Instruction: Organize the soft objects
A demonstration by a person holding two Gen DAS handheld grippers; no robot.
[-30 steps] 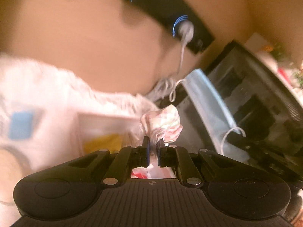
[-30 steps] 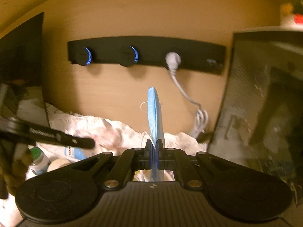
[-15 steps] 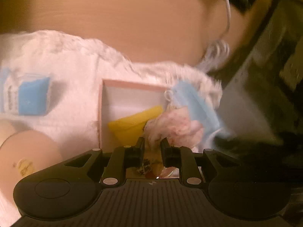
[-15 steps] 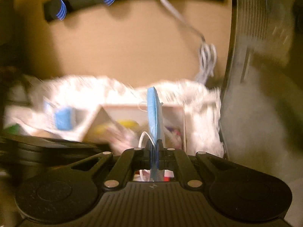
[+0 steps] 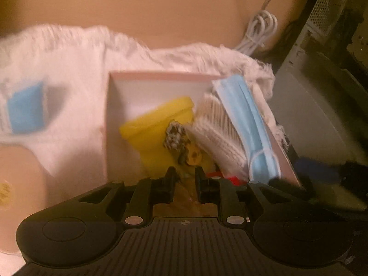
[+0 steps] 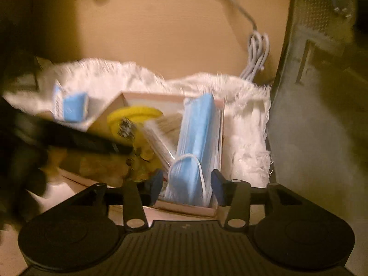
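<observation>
A pink box (image 5: 161,76) sits on a white fluffy cloth (image 5: 76,55). Inside lie a yellow soft item (image 5: 158,124), a white ribbed cloth (image 5: 218,128) and a blue face mask (image 5: 248,124) against the right wall. My left gripper (image 5: 185,179) is open and empty above the box's near side. In the right wrist view the box (image 6: 191,209) holds the mask (image 6: 195,138), the ribbed cloth (image 6: 161,133) and the yellow item (image 6: 135,115). My right gripper (image 6: 186,184) is open, its fingers either side of the mask's near end.
A blue-and-white packet (image 5: 25,108) lies on the cloth to the left, also in the right wrist view (image 6: 71,105). A grey computer case (image 6: 317,105) stands on the right. A coiled white cable (image 5: 260,30) hangs at the back wall.
Both grippers came down over the box and opened. The left let go of the ribbed cloth, the right let go of the blue mask; both now lie in the box.
</observation>
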